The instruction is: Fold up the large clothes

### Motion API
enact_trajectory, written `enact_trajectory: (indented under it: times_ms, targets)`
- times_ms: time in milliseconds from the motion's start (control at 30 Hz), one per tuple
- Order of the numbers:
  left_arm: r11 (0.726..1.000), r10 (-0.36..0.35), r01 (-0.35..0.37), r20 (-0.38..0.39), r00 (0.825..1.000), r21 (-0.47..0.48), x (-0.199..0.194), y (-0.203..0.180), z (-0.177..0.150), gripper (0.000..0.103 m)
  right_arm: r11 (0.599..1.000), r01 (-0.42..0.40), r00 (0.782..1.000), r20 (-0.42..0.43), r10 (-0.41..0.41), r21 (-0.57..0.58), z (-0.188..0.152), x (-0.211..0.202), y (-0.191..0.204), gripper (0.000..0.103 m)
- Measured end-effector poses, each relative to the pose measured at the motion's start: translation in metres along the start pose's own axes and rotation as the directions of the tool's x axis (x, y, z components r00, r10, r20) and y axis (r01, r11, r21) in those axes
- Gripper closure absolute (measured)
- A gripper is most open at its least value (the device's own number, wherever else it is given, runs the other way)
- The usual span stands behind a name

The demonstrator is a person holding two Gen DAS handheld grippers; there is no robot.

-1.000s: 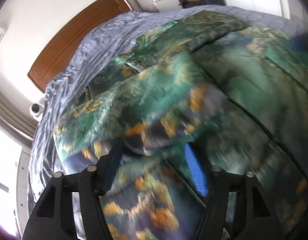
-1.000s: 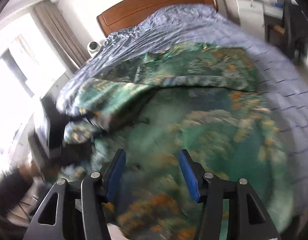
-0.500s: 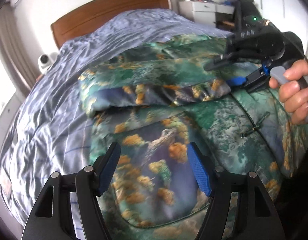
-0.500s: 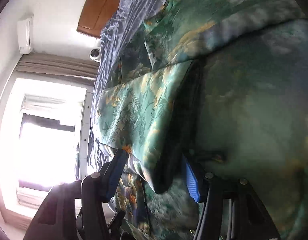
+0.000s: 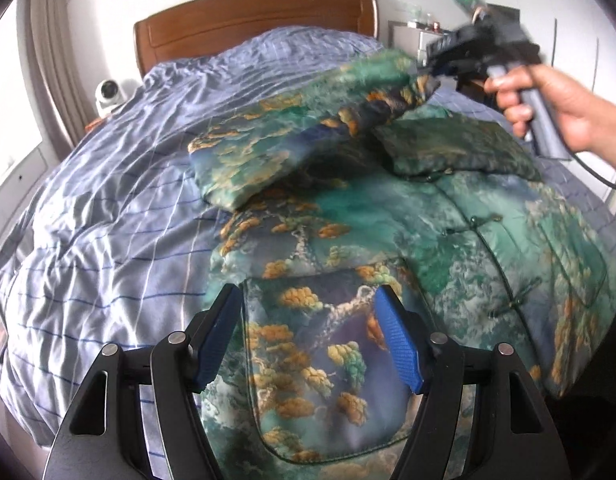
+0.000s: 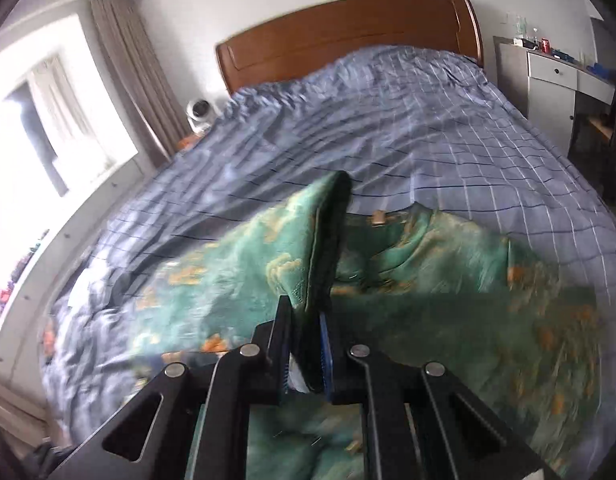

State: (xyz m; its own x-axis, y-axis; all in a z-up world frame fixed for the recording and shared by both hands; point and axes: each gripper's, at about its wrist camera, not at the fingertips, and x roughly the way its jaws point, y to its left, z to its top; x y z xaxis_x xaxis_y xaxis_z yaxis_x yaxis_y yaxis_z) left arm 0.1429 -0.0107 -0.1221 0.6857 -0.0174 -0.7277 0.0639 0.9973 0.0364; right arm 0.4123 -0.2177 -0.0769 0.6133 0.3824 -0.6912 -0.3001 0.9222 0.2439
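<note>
A large green padded jacket (image 5: 448, 240) with orange and blue landscape print lies spread on the bed. My left gripper (image 5: 308, 340) hovers open over its lower front panel, nothing between the fingers. One sleeve (image 5: 348, 112) is lifted off the jacket toward the upper right, where my right gripper (image 5: 432, 68) holds its cuff in a person's hand (image 5: 548, 108). In the right wrist view the right gripper (image 6: 306, 344) is shut on the sleeve cuff (image 6: 324, 248), with the jacket (image 6: 468, 300) below.
The blue checked bedspread (image 5: 108, 220) covers the bed, with a wooden headboard (image 5: 252, 16) behind. A white round camera (image 5: 108, 94) sits at the bed's left. A white dresser (image 6: 556, 80) stands at the right, and a curtained window (image 6: 48, 120) at the left.
The right gripper closed on the sleeve cuff and lifted it up and away across the jacket. The left gripper rolled level and drew back, still open.
</note>
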Motion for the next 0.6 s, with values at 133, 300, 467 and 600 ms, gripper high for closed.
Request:
enact_trajectory:
  times_ms: [133,300,467,600]
  targets:
    - [0.999,0.019,-0.020,-0.033,0.999,-0.032,0.011,0.013,0.005,0.032,0.998,0.054,0.993,-0.104,-0.051,0.025,-0.018,0.045,-0.027,0.090]
    - [0.998,0.006,-0.009,-0.055,0.998,-0.059,0.025,0.029,0.023,0.032,0.994,0.058,0.985,-0.169,-0.041,0.097,-0.059,0.068,-0.051,0.090]
    - [0.996,0.025,-0.033,-0.090,0.996,-0.084,0.057,0.047,0.072,0.031,0.994,0.042,0.984,-0.176,-0.024,0.102,-0.060,0.078,-0.057,0.084]
    - [0.988,-0.034,0.020,-0.085,0.996,-0.155,0.074,0.064,0.114,0.029,0.997,0.071,0.985,-0.162,-0.066,0.027,-0.049,0.060,-0.054,0.069]
